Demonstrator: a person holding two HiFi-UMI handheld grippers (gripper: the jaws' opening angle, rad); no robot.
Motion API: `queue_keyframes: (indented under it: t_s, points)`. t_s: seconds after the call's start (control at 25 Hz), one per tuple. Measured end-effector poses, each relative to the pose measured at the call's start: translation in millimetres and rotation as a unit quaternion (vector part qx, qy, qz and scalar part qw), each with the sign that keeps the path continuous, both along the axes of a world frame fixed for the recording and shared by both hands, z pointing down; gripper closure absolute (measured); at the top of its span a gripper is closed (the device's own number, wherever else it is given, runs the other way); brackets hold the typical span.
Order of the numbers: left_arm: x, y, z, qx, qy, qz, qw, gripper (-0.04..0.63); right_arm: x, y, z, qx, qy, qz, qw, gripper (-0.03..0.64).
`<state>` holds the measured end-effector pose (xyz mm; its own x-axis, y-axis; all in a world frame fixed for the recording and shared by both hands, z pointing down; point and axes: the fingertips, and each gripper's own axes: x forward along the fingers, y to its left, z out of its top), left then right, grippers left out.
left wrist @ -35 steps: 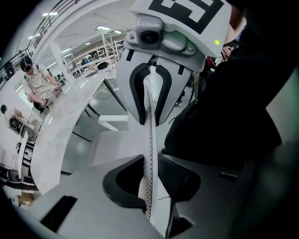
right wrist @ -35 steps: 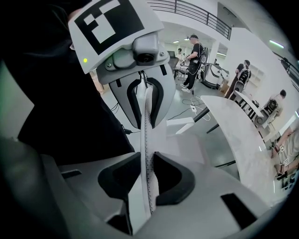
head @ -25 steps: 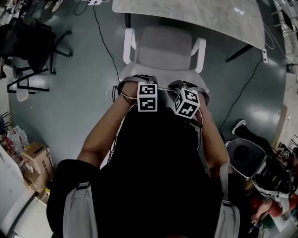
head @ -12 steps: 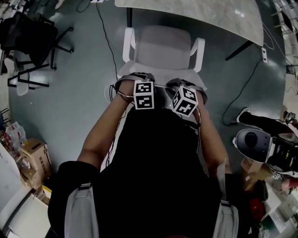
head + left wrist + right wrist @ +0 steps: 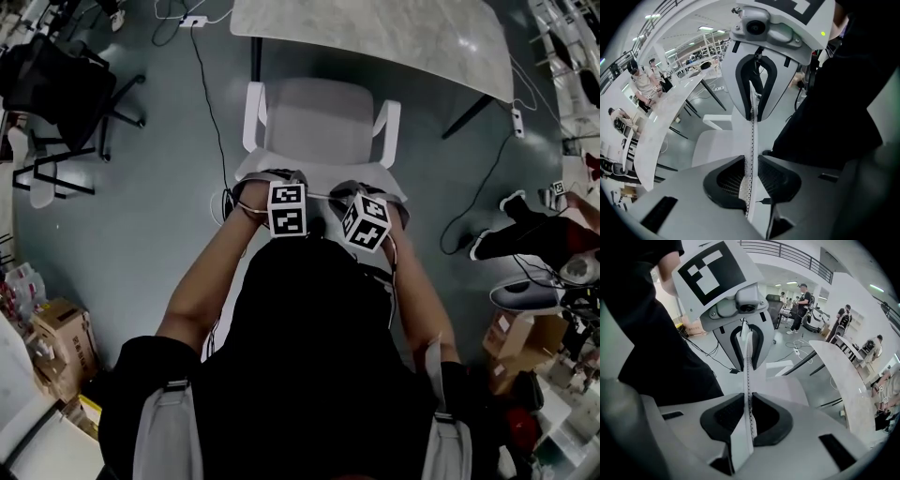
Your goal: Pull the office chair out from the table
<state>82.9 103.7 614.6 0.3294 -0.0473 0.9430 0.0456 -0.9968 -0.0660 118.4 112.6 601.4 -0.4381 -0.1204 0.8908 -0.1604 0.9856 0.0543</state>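
1. Around the table [image 5: 375, 37]: a black chair [image 5: 56, 84] stands well off its left end. A power strip [image 5: 192, 21] lies by its far-left corner. A black cable [image 5: 212, 98] runs from there over the floor [image 5: 150, 216], past the left table leg [image 5: 255, 56] and just beside the chair's left armrest [image 5: 252, 117].
2. Cardboard boxes [image 5: 61, 323] sit well off the table's near-left side, with more boxes [image 5: 511, 342] off its near-right. Someone's legs and shoes [image 5: 525, 230] are off the right end.
3. On the side away from the table, the operator's torso [image 5: 319, 356] is right behind the chair. In the right gripper view, several people [image 5: 804, 298] stand beyond the table.
4. The office chair [image 5: 317, 122] is white and faces the table, between the table's two dark legs. The seat front sits at the table's near edge; I can't tell whether it's under the top.
5. The backrest [image 5: 751, 140] is on the side away from the table. Both tools sit side by side on its top rim.
6. Left gripper [image 5: 751, 185]: clamped on the rim, with the perforated edge pinched between both pads. It's the one nearer the table's left end.
7. Right gripper [image 5: 747, 420]: jaws closing, same rim between them, pads already on it.
8. Writing: each marker cube [image 5: 287, 208] carries only black-and-white square patterns. The print on the boxes is too small to read.
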Motion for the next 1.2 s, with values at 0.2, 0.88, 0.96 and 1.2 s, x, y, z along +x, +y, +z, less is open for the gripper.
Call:
queue_keyframes:
  t_s: [0.2, 0.88, 0.96, 1.2]
  points:
    - [1.9, 20.7, -0.1, -0.001, 0.004, 0.001, 1.0000, 0.497, 1.7, 20.5, 0.3, 0.003, 0.005, 0.007, 1.000, 0.552]
    - [-5.1, 80.6, 2.4, -0.009, 0.010, 0.019, 0.9997, 0.497, -4.8, 78.8, 4.7, 0.006, 0.017, 0.035, 0.999, 0.552]
    - [-5.6, 82.7, 1.6, -0.009, 0.012, 0.019, 0.9997, 0.497, -5.5, 81.2, 4.0, 0.007, 0.018, 0.041, 0.999, 0.552]
    - [-5.6, 89.4, -0.5, -0.013, 0.013, 0.019, 0.9996, 0.497, -5.4, 87.9, 1.5, 0.006, 0.011, 0.046, 0.999, 0.552]
